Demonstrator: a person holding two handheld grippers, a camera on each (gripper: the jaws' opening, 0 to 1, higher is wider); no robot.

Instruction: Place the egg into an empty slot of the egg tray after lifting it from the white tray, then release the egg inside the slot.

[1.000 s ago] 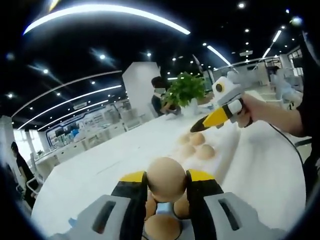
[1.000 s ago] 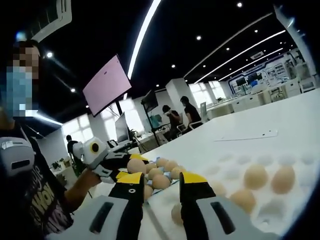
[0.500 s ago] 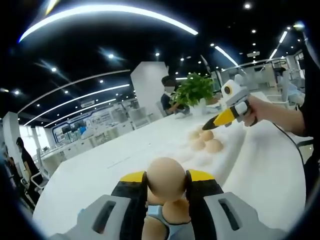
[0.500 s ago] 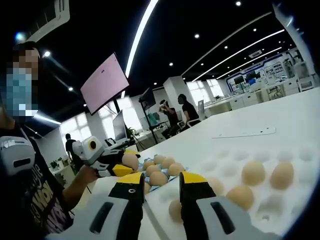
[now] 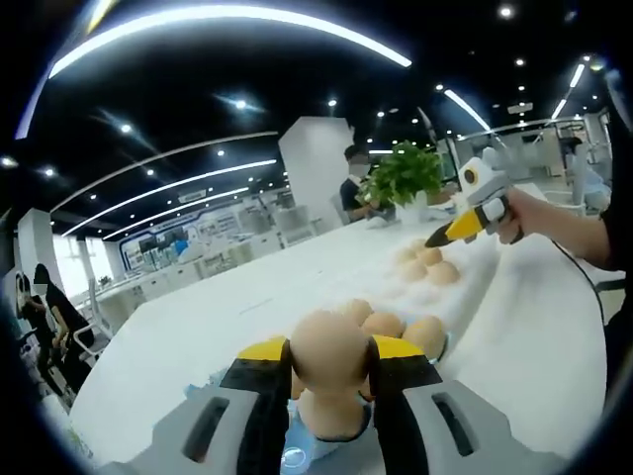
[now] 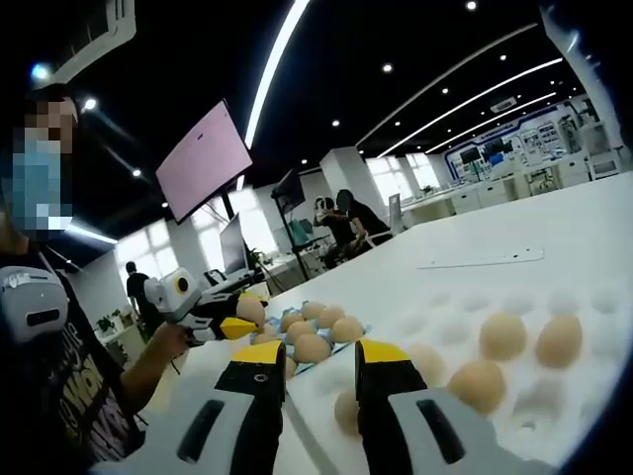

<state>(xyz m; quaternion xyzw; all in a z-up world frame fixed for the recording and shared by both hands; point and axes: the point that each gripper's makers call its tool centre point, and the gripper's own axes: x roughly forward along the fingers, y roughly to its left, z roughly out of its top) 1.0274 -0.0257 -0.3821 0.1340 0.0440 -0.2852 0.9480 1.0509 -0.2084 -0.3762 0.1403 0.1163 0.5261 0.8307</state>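
My left gripper (image 5: 328, 346) is shut on a tan egg (image 5: 328, 364), held above a blue tray (image 5: 315, 443) that carries more eggs (image 5: 386, 325). In the right gripper view the left gripper (image 6: 243, 316) hangs with that egg (image 6: 252, 309) at the blue tray's (image 6: 348, 341) far left side. The white slotted egg tray (image 6: 514, 386) lies in front of my right gripper (image 6: 321, 371), which stands open with nothing between its fingers. Several eggs (image 6: 501, 334) sit in its slots. From the left gripper view the right gripper (image 5: 440, 237) hovers over the white tray's eggs (image 5: 441, 272).
Both trays rest on a long white table (image 5: 188, 346). A sheet of paper (image 6: 480, 260) lies farther out on it. A potted plant (image 5: 404, 176) stands at the table's far end, and people sit and stand in the background. A hand (image 5: 514, 213) holds the right gripper.
My left gripper has drawn back and up from the blue tray with the egg still in it, so the tray's eggs now lie ahead. The right gripper has barely moved.
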